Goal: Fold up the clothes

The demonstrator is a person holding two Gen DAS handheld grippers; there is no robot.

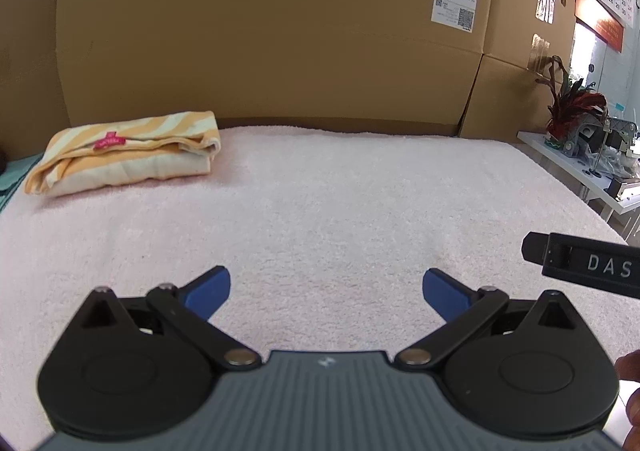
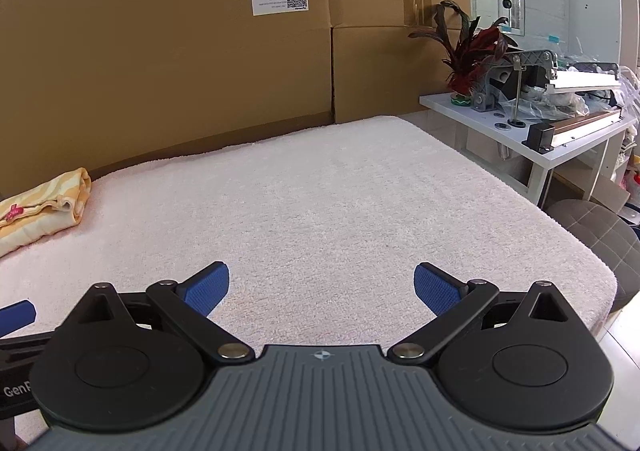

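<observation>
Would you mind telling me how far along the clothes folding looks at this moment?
Done: one yellow striped garment lies folded into a compact bundle at the far left of the pink towel surface. In hand: nothing; the left claw and the right claw are both open and empty above the bare towel. Left: no unfolded clothing shows in either view, so this item looks finished, unless more lies out of frame.

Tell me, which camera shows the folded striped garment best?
The left wrist view: the folded striped garment lies whole on the pink towel, its pink tag visible. The right wrist view catches only part of it, cut off at the left edge.
</observation>
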